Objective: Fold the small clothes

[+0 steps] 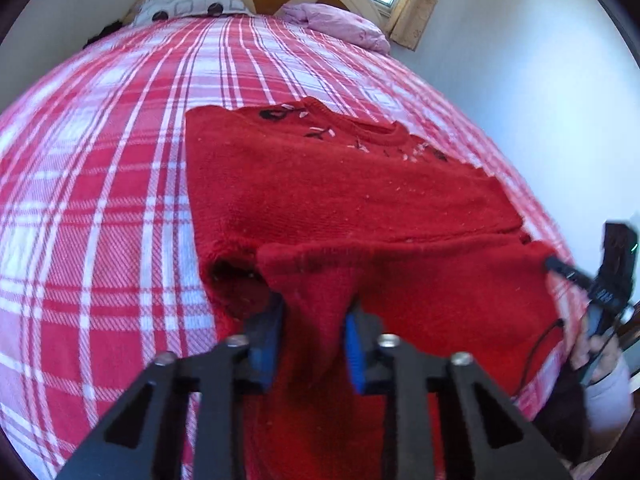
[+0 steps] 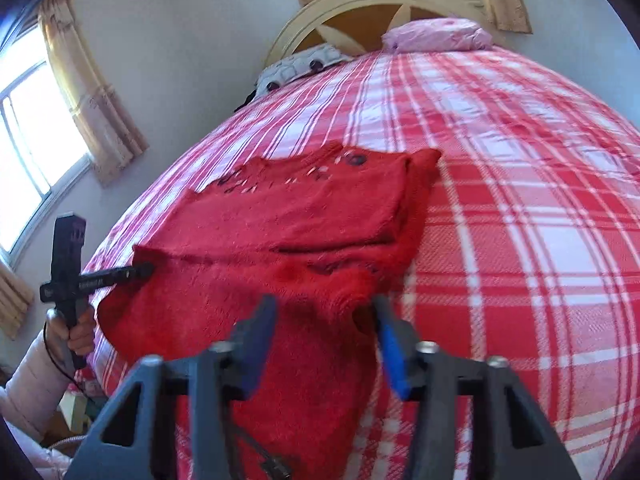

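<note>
We see a red knitted sweater (image 1: 352, 200) with dark and pale embroidery near its neckline lying partly folded on the red-and-white plaid bedspread (image 1: 100, 200), its near edge lifted toward us. Our left gripper (image 1: 314, 340) has its blue-padded fingers (image 1: 268, 344) drawn in close and pinching a bunched fold of that near edge. Our right gripper (image 2: 326, 340) stands somewhat wider, its blue pads (image 2: 394, 356) on either side of a raised fold at the sweater's other near corner, though we cannot tell whether they press on it.
</note>
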A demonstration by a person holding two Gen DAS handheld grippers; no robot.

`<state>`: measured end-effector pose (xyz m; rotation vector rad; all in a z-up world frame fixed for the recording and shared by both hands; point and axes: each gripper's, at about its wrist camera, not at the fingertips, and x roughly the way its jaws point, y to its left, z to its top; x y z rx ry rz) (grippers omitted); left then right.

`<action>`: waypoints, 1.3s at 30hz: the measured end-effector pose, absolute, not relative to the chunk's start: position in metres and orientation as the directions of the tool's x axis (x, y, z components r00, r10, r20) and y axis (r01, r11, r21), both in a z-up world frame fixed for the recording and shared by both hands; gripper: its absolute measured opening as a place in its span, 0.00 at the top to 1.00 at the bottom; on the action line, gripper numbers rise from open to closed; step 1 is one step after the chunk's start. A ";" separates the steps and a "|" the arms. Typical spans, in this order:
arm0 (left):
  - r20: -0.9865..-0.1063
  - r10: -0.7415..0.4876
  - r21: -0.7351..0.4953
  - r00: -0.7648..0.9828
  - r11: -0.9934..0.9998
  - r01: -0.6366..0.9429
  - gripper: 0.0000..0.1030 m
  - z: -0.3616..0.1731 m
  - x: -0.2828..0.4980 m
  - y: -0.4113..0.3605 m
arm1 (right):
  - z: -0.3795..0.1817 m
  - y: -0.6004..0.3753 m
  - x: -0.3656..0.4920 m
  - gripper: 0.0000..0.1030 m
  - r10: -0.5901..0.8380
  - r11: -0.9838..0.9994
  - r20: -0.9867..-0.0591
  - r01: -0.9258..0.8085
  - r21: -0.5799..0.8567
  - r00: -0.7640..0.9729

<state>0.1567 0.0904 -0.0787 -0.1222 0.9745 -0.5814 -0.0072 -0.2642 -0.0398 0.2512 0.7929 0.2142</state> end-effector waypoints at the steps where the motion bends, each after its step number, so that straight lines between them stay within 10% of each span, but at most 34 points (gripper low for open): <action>1: -0.741 -0.523 -0.357 0.421 0.838 0.413 0.80 -0.079 0.156 0.090 | -0.041 -0.263 -0.008 0.57 0.279 0.950 -0.680 -0.092 0.298 0.678; 15: -0.733 -0.527 -0.385 0.431 0.843 0.375 0.63 -0.084 0.163 0.086 | -0.054 -0.262 0.006 0.62 0.332 0.926 -0.671 -0.091 0.368 0.663; 17: -0.734 -0.516 -0.372 0.441 0.849 0.374 0.72 -0.084 0.161 0.085 | -0.055 -0.261 0.008 0.91 0.311 0.933 -0.684 -0.077 0.351 0.660; 20: -0.735 -0.507 -0.368 0.449 0.856 0.364 0.89 -0.083 0.157 0.087 | -0.052 -0.258 0.001 0.92 0.299 0.940 -0.687 -0.078 0.333 0.662; 39: -0.526 -0.517 -0.308 0.675 0.856 0.416 0.90 0.034 0.078 0.124 | 0.088 -0.210 -0.087 0.92 0.298 0.954 -0.482 -0.258 0.150 0.824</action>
